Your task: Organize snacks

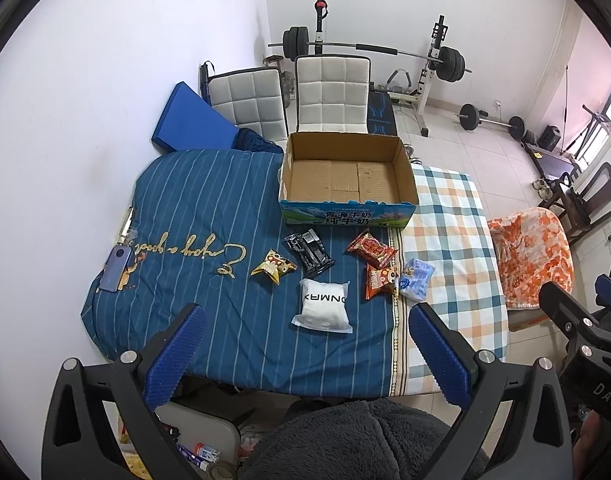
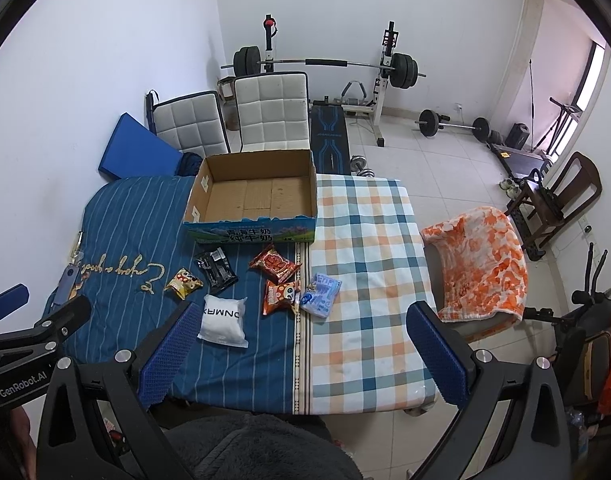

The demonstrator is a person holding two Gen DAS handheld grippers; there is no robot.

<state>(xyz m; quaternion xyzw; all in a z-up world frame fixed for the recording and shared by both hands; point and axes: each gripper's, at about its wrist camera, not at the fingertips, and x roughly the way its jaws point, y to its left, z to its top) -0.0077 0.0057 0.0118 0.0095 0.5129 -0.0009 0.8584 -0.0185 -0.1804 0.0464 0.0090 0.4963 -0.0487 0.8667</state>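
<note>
Hovering over the near edge of the bed point(image 1: 209, 200), both grippers spread wide and empty.
Left wrist view: left gripper point(image 1: 305, 354) released; cardboard box point(image 1: 347, 210) sits at the far edge, nothing inside it; white packet point(image 1: 323, 306), black packet point(image 1: 310, 251), yellow packet point(image 1: 274, 267), two red packets point(image 1: 371, 249) and a blue packet point(image 1: 416, 279) lie mid-bed, before the box. Right wrist view: right gripper point(image 2: 301, 354) released above the near edge; the same packets lie between it and the box.
</note>
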